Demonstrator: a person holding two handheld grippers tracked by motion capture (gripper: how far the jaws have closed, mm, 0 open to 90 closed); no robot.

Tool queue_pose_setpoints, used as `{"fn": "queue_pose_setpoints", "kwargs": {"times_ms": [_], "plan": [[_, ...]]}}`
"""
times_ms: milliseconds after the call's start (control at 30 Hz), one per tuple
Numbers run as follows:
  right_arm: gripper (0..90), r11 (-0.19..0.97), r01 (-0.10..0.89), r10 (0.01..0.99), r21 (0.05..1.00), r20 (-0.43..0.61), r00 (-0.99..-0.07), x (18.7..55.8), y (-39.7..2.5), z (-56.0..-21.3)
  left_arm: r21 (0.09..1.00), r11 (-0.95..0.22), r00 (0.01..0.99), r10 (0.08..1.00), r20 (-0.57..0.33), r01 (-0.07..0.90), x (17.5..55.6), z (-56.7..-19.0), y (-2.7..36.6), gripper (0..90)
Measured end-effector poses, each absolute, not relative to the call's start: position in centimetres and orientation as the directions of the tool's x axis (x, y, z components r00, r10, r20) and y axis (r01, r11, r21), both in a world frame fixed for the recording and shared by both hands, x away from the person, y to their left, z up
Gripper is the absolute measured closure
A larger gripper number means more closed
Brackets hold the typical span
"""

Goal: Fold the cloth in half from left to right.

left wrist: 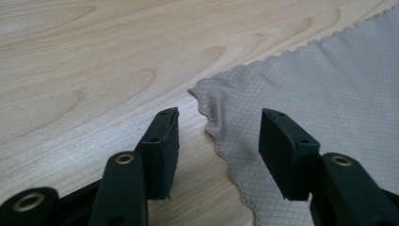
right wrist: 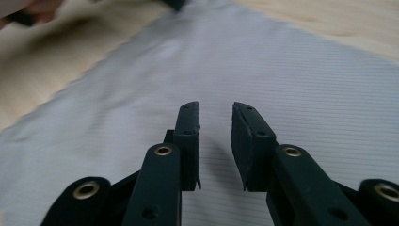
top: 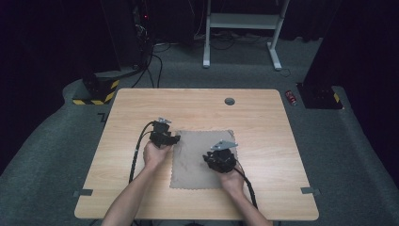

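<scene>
A grey-brown cloth (top: 197, 157) with a scalloped edge lies flat on the wooden table (top: 141, 108). My left gripper (top: 175, 138) hovers at the cloth's far left corner, jaws open. In the left gripper view that slightly raised corner (left wrist: 207, 89) sits just ahead of the left gripper (left wrist: 219, 125), between its spread jaws. My right gripper (top: 212, 159) is over the cloth's right middle. In the right gripper view the right gripper (right wrist: 215, 113) is open with a narrow gap, low over the cloth (right wrist: 282, 75), holding nothing.
A round grommet hole (top: 229, 100) sits near the table's far edge. Tape marks (top: 83, 192) lie at the front corners. Beyond the table stand a white frame (top: 242, 28), black equipment with cables (top: 136, 42) and a red can (top: 291, 97) on the floor.
</scene>
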State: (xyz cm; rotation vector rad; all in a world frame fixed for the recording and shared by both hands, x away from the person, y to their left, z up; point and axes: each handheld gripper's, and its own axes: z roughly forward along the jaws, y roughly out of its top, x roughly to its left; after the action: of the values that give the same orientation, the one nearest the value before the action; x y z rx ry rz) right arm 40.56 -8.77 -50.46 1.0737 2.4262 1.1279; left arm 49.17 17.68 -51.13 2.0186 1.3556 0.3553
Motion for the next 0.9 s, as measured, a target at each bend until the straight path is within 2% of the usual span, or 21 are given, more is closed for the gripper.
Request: {"fn": "queue_pose_setpoints", "kwargs": {"times_ms": [467,767,900], "plan": [[73.4,0.518,0.383,0.540,0.764,0.055,-0.840,34.2,-1.8,-51.2,0.667,-0.248,0.398,0.914,-0.078,0.702,50.1,-51.2,17.5,48.2],[73.4,0.576,0.326,0.464,0.749,0.029,-0.885,32.5,1.1,-51.9,0.664,-0.240,0.380,0.922,-0.072,0.708,50.2,-51.2,18.3,48.4],[73.4,0.601,0.321,0.464,0.732,0.009,-0.886,32.2,1.6,-52.3,0.660,-0.229,0.369,0.926,-0.078,0.715,50.2,-51.1,18.8,47.8]]}}
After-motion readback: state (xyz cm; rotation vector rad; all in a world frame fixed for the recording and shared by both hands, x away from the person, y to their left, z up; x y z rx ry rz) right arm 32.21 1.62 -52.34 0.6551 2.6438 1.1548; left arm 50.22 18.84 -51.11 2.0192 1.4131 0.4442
